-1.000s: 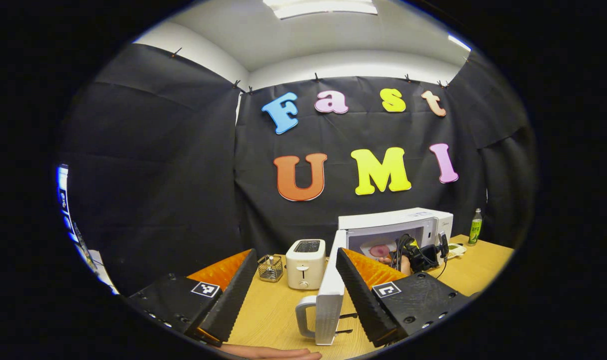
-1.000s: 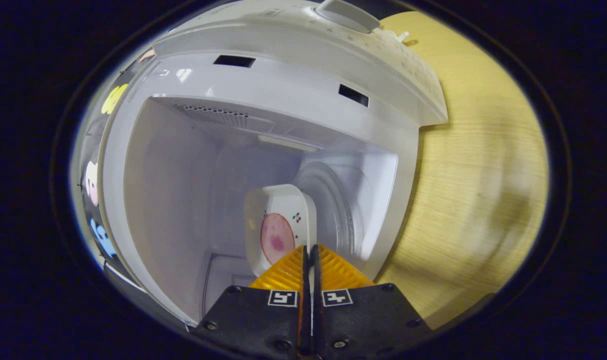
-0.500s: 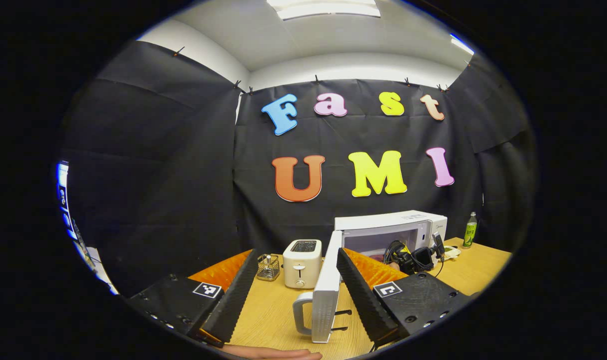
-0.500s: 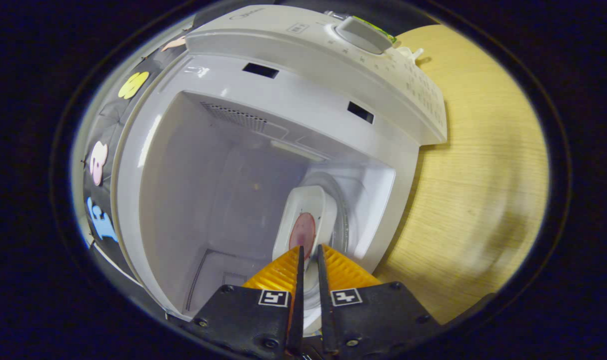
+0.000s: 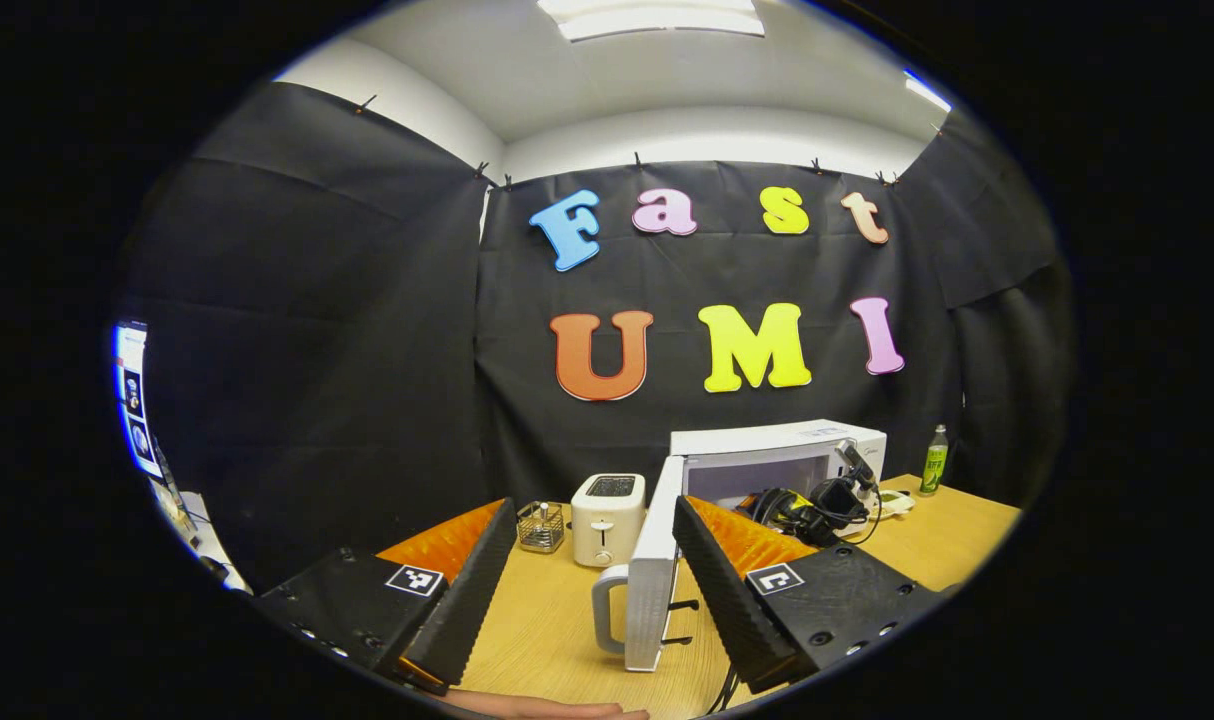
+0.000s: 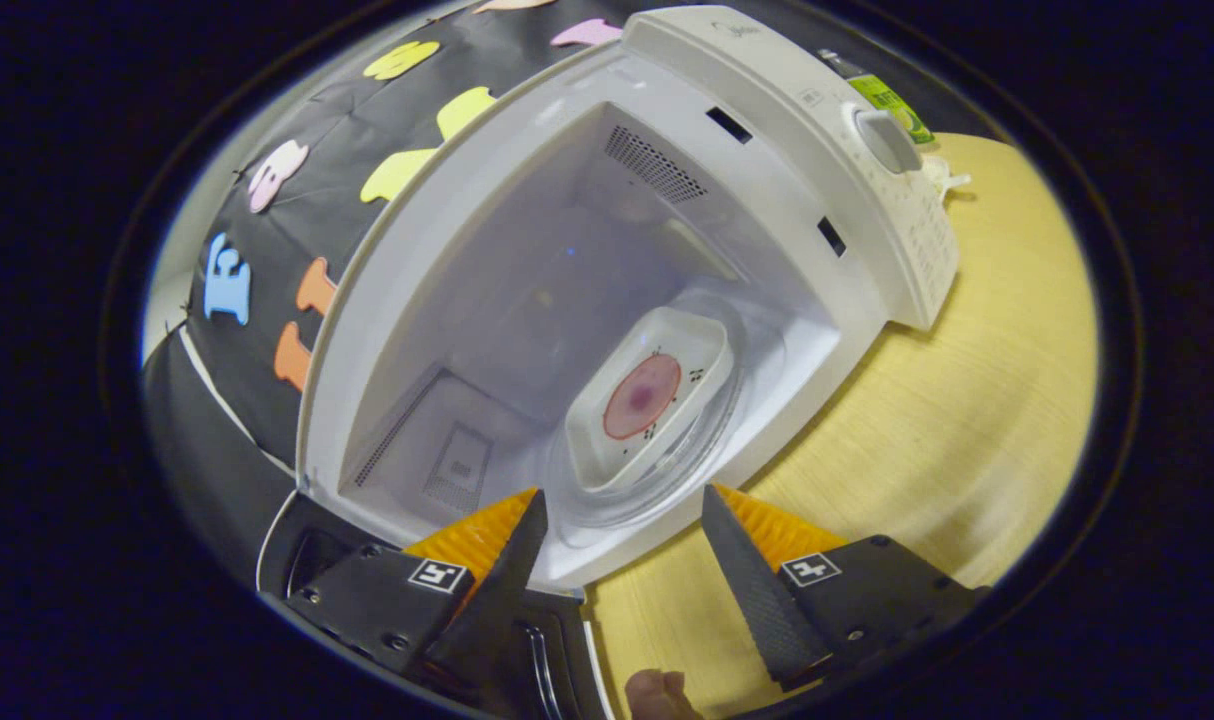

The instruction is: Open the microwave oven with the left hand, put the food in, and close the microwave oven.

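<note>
In the right gripper view the white microwave point(image 6: 527, 170) stands open. A white dish point(image 6: 607, 440) with pink food point(image 6: 642, 396) rests on the glass turntable point(image 6: 707, 440) inside. My right gripper point(image 6: 624, 497) is open just outside the cavity, fingers apart and holding nothing. In the left gripper view my left gripper point(image 5: 593, 508) is open and empty. The microwave door point(image 5: 652, 570) stands edge-on between its fingers, farther off, handle to the left. The microwave body point(image 5: 777, 442) lies beyond it, with the right gripper point(image 5: 817, 500) in front of the opening.
A white toaster point(image 5: 607, 505) and a small wire basket point(image 5: 540, 527) stand left of the door on the wooden table point(image 5: 547, 630). A green bottle point(image 5: 932, 460) is right of the microwave. The control knob point(image 6: 882, 140) is on the microwave's right side.
My right gripper went from shut on the dish to open, leaving it on the turntable, and drew back out of the cavity. The left gripper barely moved.
</note>
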Demonstrator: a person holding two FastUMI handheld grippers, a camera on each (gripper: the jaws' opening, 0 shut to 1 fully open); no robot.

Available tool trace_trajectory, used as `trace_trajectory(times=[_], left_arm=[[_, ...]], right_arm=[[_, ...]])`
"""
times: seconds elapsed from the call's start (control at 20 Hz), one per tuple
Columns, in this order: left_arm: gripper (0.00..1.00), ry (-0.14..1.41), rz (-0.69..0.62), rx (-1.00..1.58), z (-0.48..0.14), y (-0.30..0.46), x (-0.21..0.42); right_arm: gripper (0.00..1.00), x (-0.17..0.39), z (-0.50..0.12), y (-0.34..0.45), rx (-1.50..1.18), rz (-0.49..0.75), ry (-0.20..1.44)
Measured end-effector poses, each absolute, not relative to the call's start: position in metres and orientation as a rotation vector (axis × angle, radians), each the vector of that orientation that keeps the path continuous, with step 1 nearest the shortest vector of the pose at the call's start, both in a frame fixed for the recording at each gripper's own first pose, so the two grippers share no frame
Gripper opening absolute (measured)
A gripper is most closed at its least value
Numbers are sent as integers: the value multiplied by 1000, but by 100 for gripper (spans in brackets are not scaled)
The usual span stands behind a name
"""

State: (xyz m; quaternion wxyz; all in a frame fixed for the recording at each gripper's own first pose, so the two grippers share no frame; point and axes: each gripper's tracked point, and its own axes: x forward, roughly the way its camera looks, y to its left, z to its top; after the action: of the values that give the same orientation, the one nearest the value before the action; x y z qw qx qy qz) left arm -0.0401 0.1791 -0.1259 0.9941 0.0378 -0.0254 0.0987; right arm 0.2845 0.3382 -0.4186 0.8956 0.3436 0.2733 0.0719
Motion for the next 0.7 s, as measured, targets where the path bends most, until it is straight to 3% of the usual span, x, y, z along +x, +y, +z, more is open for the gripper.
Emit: trace_trajectory(times=[0.15, 0.4, 0.45, 0.5, 0.55, 0.6, 0.65, 0.7], left_arm=[[94, -43, 178, 58, -131, 182, -45], [94, 32, 254, 39, -163, 216, -38], [94, 45, 254, 28, -169, 217, -35], [93, 56, 242, 16, -175, 217, -31], [90, 68, 240, 11, -179, 219, -27], [86, 67, 238, 16, -182, 222, -24], [63, 68, 248, 29, -185, 228, -21], [52, 68, 246, 40, -188, 231, -18]], right_arm=[[99, 267, -397, 316, 540, 181, 493], [99, 236, -330, 275, 234, 259, 305], [89, 224, -318, 266, 208, 267, 285], [100, 212, -304, 259, 194, 280, 263], [100, 199, -291, 251, 178, 287, 241], [100, 187, -277, 241, 154, 293, 208], [100, 175, -265, 230, 130, 296, 185], [90, 164, -255, 223, 100, 314, 158]])
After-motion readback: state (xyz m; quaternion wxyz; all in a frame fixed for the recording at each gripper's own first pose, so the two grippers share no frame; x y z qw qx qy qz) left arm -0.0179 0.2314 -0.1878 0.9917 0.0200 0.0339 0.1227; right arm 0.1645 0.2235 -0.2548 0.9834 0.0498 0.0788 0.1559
